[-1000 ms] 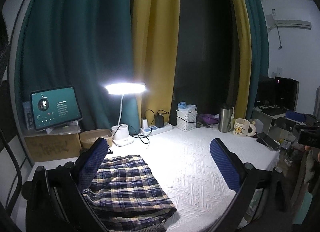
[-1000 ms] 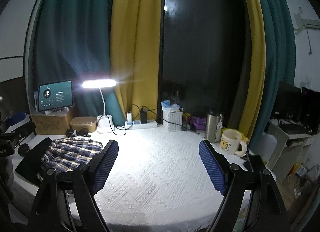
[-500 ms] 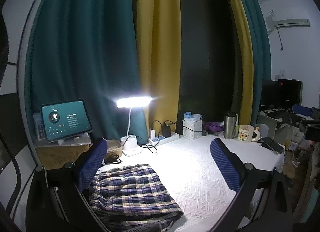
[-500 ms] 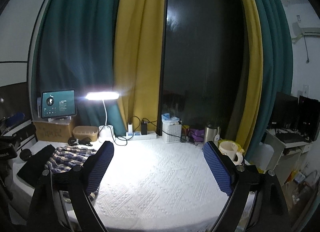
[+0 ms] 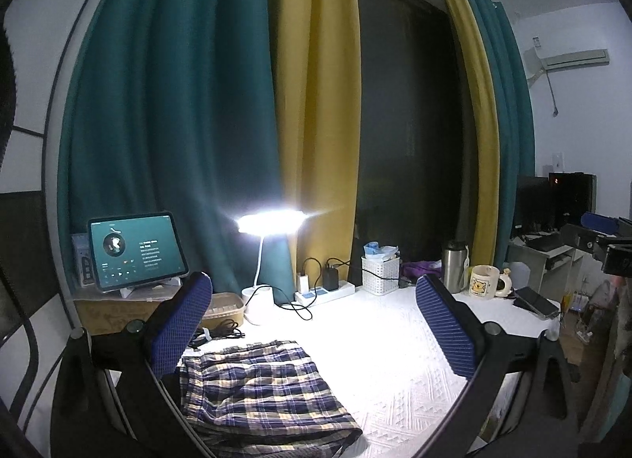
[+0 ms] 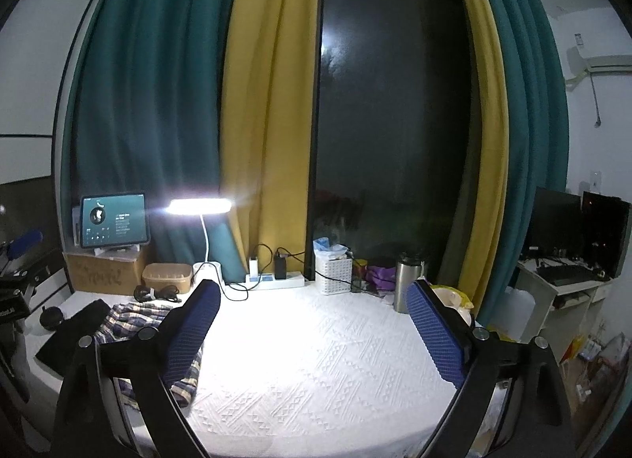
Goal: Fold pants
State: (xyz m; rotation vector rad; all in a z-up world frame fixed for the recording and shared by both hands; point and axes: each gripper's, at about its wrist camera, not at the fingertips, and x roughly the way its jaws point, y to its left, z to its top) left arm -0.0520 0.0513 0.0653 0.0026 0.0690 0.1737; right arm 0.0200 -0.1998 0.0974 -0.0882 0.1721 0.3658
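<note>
The plaid pants (image 5: 268, 391) lie folded into a flat stack on the white textured table cover (image 5: 387, 363), near its front left corner. My left gripper (image 5: 314, 325) hovers above and behind them, open, with nothing between its blue pads (image 5: 181, 323). In the right wrist view the pants (image 6: 130, 319) lie at the left, partly hidden behind the left finger. My right gripper (image 6: 314, 333) is over the bare middle of the cover, its jaws opening, nothing between them. Neither gripper touches the cloth.
A lit desk lamp (image 5: 270, 223), a tablet (image 5: 136, 250) on a cardboard box, a power strip (image 5: 324, 292), a white basket (image 5: 379, 274), a steel flask (image 5: 454, 266), a mug (image 5: 484, 280) and a phone (image 5: 535, 302) line the back and right edges. A black cloth (image 6: 71, 331) lies left of the pants.
Both grippers have risen and drawn back from the table, so the table sits lower in both views. The right jaws stand wider. The pants have not moved.
</note>
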